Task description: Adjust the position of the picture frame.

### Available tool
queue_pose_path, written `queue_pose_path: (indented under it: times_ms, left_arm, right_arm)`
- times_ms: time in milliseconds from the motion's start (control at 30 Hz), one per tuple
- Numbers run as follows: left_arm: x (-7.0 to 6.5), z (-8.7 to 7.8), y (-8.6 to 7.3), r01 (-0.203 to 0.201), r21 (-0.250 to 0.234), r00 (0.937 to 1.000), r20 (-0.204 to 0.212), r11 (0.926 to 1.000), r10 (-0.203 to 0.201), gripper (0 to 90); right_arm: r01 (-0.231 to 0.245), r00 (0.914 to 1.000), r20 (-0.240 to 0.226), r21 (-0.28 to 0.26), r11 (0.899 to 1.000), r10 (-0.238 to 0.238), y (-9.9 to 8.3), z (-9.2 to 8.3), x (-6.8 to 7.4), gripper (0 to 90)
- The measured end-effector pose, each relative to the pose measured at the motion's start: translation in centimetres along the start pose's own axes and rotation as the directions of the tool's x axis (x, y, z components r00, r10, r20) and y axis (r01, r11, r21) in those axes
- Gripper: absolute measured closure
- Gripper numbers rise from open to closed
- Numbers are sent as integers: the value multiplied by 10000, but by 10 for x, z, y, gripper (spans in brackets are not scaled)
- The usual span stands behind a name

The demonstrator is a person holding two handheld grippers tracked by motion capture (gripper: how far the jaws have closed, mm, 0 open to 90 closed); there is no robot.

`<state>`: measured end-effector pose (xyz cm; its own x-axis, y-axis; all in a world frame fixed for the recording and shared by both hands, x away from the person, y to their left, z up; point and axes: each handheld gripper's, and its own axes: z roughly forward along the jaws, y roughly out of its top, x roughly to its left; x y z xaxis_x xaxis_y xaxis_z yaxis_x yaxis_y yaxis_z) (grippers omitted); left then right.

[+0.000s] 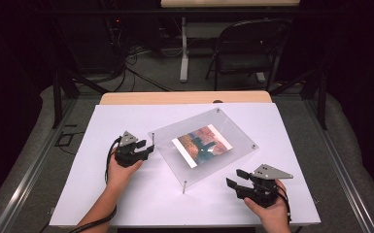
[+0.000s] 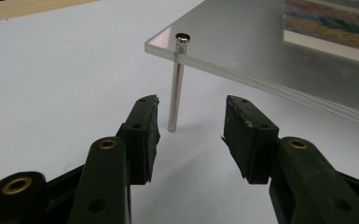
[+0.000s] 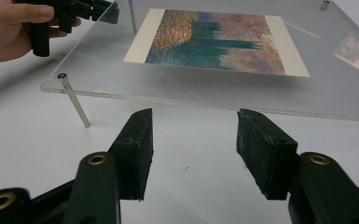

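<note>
metal leg [image 2: 176, 88] ahead of left hand-held gripper [image 2: 191, 123] (untouched)

High view looks down; gripper views, low and close, share the acrylic frame [image 1: 205, 144].

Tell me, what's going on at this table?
A person works a hand-held gripper in each hand around a clear acrylic frame holding a colourful print, raised on metal pins. The left hand-held gripper is open, lined up on a corner pin. The right hand-held gripper waits open by the near edge.
</note>
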<state>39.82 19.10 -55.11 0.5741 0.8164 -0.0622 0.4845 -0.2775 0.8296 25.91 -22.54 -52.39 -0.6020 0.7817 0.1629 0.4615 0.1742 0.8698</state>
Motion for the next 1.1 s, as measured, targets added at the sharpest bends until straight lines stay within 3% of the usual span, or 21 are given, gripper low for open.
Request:
queue_pose_path:
  times_ms: [400, 767, 967, 1100]
  left_arm:
    - [3, 27, 7, -269, 437, 9995, -177, 9987, 277, 654]
    - [7, 37, 10, -93, 517, 9999, 42, 9986, 91, 729]
    - [6, 42, 11, -136, 718, 9999, 77, 9973, 130, 794]
    - [8, 42, 12, 81, 674, 9998, 156, 9977, -92, 833]
  right_arm:
    - [-8, 9999, -162, 39, 10000, 9, -2, 1, 6, 465]
    - [190, 9994, -303, 4, 9998, -190, -5, 5, 18, 485]
    - [75, 9987, -514, 101, 9999, -70, -8, 11, 25, 499]
    - [190, 9978, -642, 178, 9997, -178, -8, 15, 31, 502]
